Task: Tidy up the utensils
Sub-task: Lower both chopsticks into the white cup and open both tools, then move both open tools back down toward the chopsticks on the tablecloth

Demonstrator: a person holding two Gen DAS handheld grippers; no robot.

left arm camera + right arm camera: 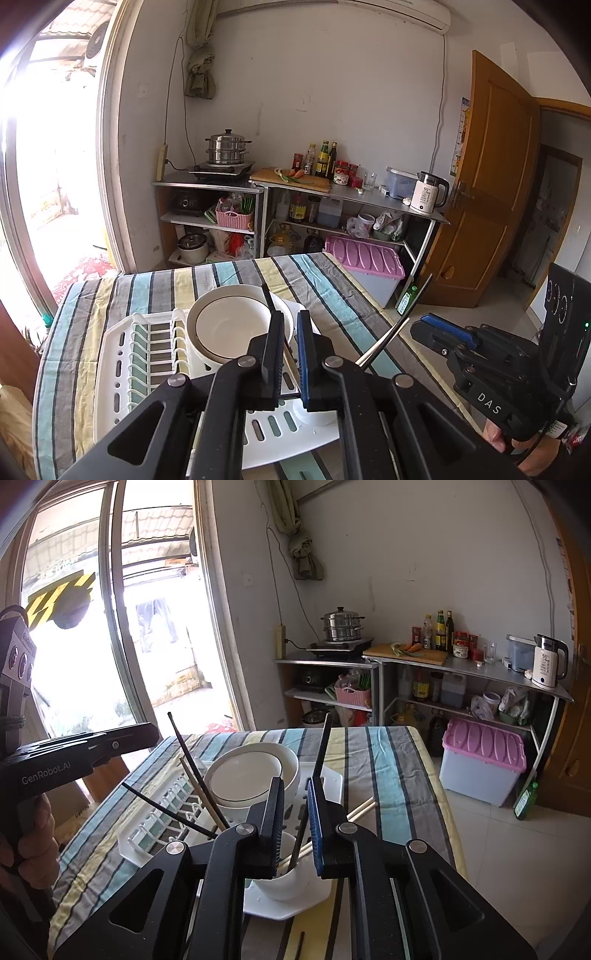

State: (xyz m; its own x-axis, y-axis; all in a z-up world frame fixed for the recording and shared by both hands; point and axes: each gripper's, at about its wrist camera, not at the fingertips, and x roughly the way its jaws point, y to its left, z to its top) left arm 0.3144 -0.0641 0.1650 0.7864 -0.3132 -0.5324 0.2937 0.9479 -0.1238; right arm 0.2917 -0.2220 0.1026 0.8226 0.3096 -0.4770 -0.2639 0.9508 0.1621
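Note:
A white dish rack (147, 354) lies on the striped tablecloth with a stack of white bowls (229, 325) in it. My left gripper (290, 354) is above the rack, its jaws nearly closed around chopsticks (269, 299); whether they are gripped is unclear. My right gripper (295, 823) has its jaws a little apart around a black chopstick (320, 757) that stands in the white utensil cup (288, 882). Other chopsticks (192, 771) lean in the cup. The right gripper also shows in the left wrist view (439, 332) beside a dark chopstick (413, 306).
The rack (162, 819) sits on a table covered with striped cloth (332, 295). A pale chopstick pair (362, 808) lies across the rack's right side. A pink-lidded storage box (369, 266) and a green bottle (526, 799) stand on the floor beyond. Kitchen shelves (295, 206) line the wall.

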